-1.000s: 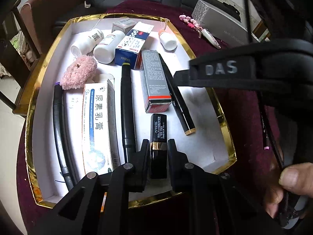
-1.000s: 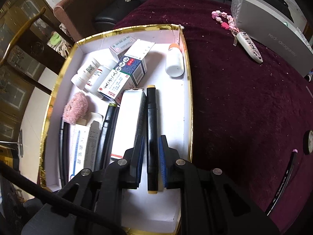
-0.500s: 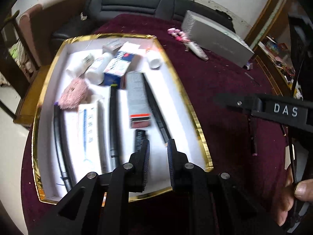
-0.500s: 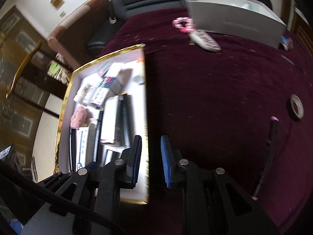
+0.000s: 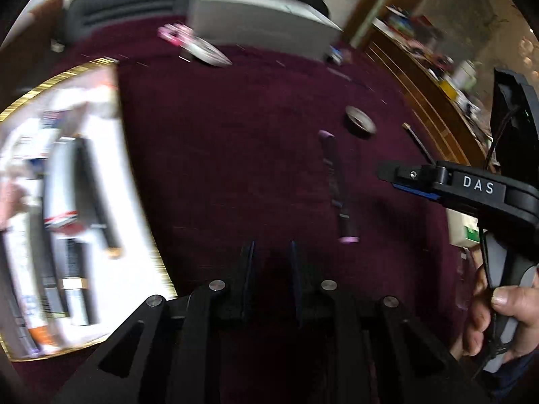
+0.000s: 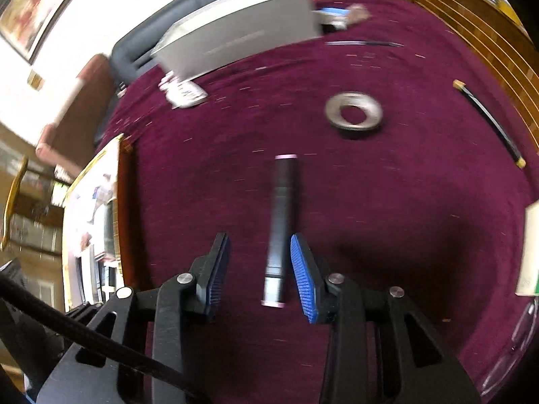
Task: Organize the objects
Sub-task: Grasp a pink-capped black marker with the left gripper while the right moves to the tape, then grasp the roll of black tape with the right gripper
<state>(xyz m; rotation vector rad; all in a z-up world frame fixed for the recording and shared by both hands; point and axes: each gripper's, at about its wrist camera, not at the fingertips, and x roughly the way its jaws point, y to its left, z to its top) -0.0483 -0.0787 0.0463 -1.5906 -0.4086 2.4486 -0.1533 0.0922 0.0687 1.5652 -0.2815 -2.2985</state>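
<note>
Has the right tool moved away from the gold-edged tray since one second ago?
Yes. The right tool has swung right, off the tray, which now sits at the left edge; its open fingers straddle the pink-capped pen on the cloth.

Gold-rimmed tray contents motion-smeared, labels unreadable, left part cut off by frame. Grey box lettering blurred. White carton cropped at right edge.

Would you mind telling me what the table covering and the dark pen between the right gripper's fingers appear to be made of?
Table covering: probably velvety fabric, judging by its matte maroon nap flecked with lint. Dark pen: likely plastic, a smooth black barrel with pale pink end caps; blur leaves this uncertain. The right gripper straddles it, open.
</note>
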